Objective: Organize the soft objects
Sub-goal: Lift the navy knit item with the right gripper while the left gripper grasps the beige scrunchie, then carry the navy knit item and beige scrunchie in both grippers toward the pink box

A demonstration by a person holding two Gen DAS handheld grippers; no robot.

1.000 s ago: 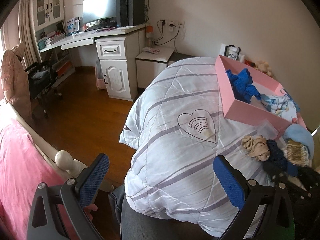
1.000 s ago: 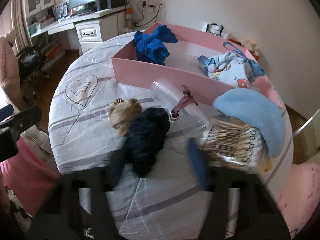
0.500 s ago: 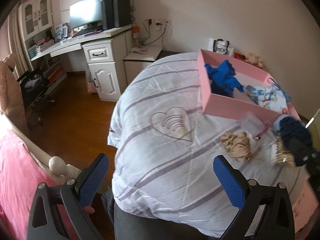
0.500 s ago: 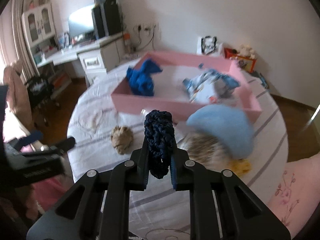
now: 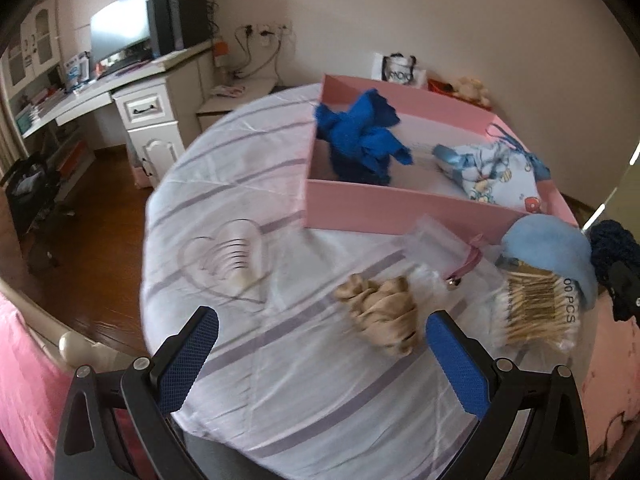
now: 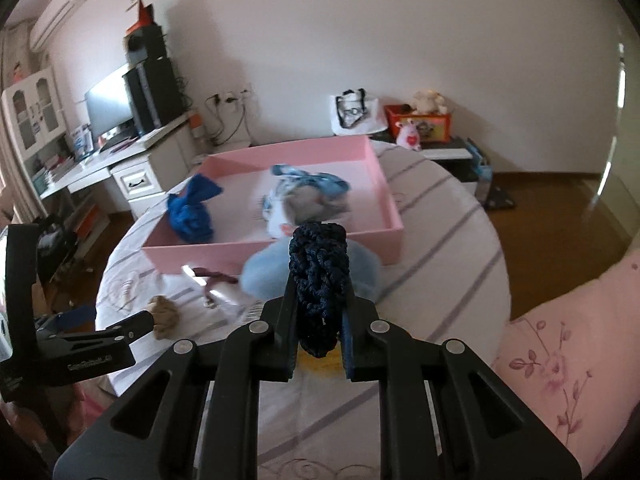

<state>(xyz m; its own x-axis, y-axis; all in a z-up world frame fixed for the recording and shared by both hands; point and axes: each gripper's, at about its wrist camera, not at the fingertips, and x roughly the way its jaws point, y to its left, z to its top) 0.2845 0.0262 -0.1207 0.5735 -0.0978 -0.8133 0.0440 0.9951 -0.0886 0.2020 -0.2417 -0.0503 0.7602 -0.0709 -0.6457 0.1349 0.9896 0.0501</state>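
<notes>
The right tool is clamped on a dark navy knitted piece, which stands upright between its pads, lifted clear of the striped cloth that covers the round bench. In the left wrist view the same navy piece shows at the far right edge, beside the light blue pad.

The left tool hangs over the near side of the bench with its blue pads spread wide and nothing between them. Just ahead of its right pad lies a beige scrunched cloth. To the right of that sits a clear pack of cotton swabs, partly under the light blue pad. A clear pouch with a pink strap lies between the beige cloth and the pink box.

The pink box stands on the far right part of the bench. Inside it, a bright blue cloth lies bunched at the left end, and a printed bag with blue ribbons lies toward the right end. A white desk with a monitor stands far left against the wall.
</notes>
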